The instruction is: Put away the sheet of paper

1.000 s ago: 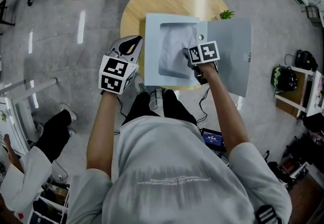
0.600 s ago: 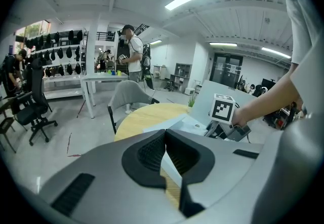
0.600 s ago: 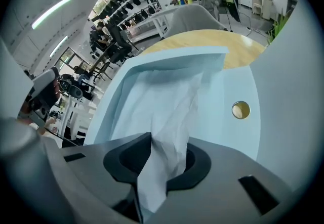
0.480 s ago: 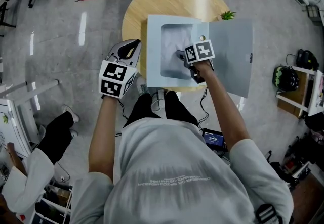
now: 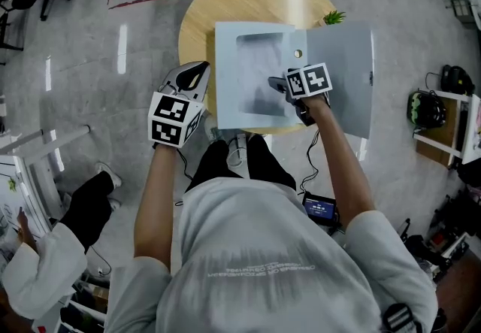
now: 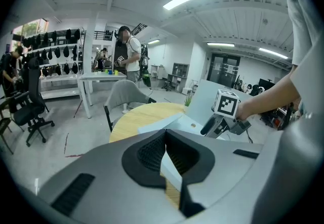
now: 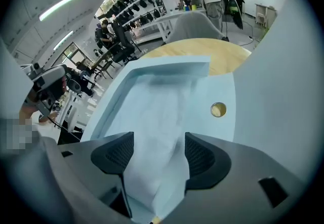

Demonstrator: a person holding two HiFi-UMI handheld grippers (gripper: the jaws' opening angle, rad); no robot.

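Right claw (image 7: 157,147) jaws just opened wide, sheet of paper (image 7: 162,112) between pads, ungripped, in folder (image 7: 119,101); likely light, limp, crease-prone; pinch near edge.

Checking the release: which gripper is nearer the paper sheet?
Right. The right gripper hovers over the sheet of paper, jaws just opened, empty; the left gripper grips the file case's left edge.
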